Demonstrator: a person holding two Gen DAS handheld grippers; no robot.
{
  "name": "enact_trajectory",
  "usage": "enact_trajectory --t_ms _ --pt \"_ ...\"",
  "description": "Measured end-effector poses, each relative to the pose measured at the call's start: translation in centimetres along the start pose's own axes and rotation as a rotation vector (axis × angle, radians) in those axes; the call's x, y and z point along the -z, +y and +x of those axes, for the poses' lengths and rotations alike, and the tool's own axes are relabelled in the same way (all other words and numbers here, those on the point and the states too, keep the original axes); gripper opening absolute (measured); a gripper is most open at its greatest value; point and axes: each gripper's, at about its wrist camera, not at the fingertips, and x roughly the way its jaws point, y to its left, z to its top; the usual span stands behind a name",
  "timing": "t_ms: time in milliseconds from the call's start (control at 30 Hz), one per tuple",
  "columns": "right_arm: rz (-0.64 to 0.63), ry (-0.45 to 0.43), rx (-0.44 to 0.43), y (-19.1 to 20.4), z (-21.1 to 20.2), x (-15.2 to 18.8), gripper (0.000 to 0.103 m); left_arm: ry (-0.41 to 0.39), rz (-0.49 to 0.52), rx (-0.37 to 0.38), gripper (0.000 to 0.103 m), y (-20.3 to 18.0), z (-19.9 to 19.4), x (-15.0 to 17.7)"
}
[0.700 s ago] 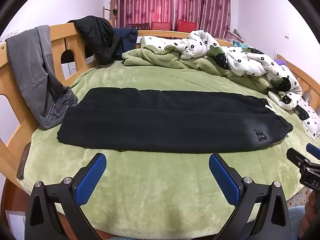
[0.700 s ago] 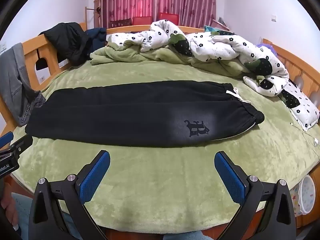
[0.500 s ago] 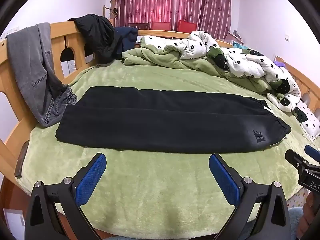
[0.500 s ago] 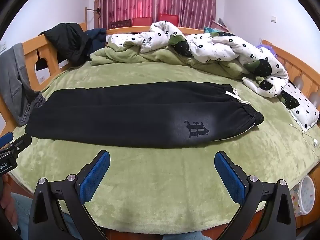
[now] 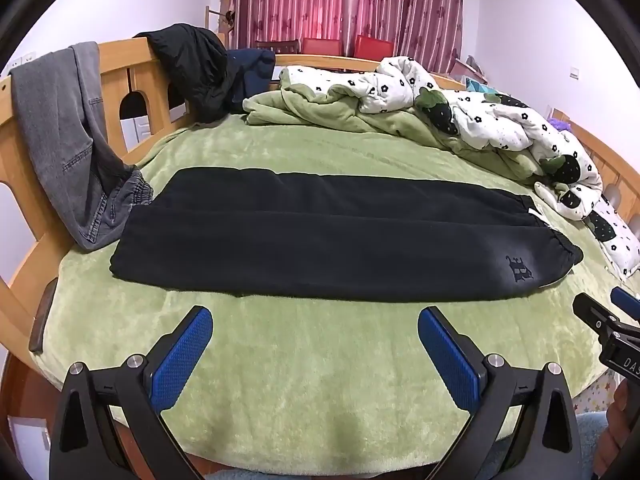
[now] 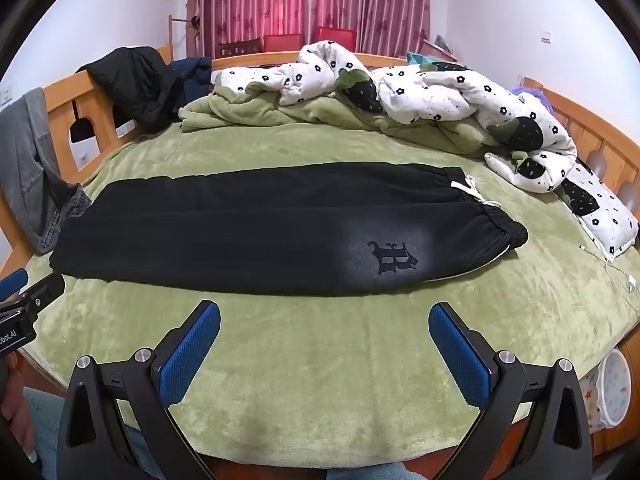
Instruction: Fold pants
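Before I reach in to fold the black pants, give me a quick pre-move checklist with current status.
1. Left gripper open, nothing between its pads: ok.
2. Right gripper open, empty: ok.
3. Black pants lying flat, legs stacked lengthwise: ok.
4. Waistband end exposed and free to grab: ok.
5. Cuff end clear of the grey jeans: cannot tell, they lie very close.
6. Green blanket bare in front of both grippers: ok.

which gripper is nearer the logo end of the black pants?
Right. The right gripper sits just in front of the logo on the black pants; the left gripper faces their middle, logo off to its right.
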Motion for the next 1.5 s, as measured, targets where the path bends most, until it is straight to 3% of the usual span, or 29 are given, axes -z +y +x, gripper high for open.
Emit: enact_trajectory --t_ms 1500 --pt "0.007 -0.006 0.000 -0.01 0.02 0.03 0.102 -0.002 -0.002 -0.005 0.103 -0.54 0.17 0.16"
